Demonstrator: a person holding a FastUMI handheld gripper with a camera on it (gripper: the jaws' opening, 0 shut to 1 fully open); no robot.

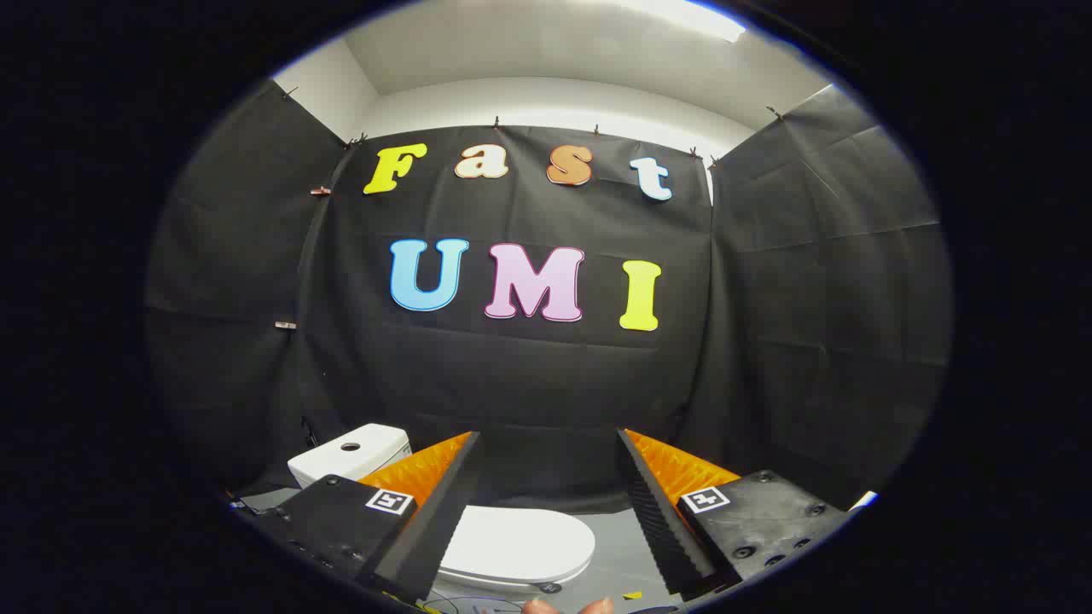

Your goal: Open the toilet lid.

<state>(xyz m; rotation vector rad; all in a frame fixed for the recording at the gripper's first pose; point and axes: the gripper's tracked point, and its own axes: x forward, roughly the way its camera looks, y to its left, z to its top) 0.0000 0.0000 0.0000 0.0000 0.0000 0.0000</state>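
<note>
- Gripper (546, 465) fingers spread apart, holding nothing, lower centre of frame.
- Toilet lid (520, 541) closed flat, low in frame between and below the fingers, tank (350, 452) at lower left.
- Next, probably: drop down, hook the lid's near edge, then lift slowly toward the tank.

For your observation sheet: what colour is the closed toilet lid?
White, seen in the gripper view: the toilet lid lies between the open claw fingers.

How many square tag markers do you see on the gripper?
2. One marker sits on the left finger's base, above the toilet lid; the other marker sits on the right finger's base. The gripper is open; more may be hidden.
</note>
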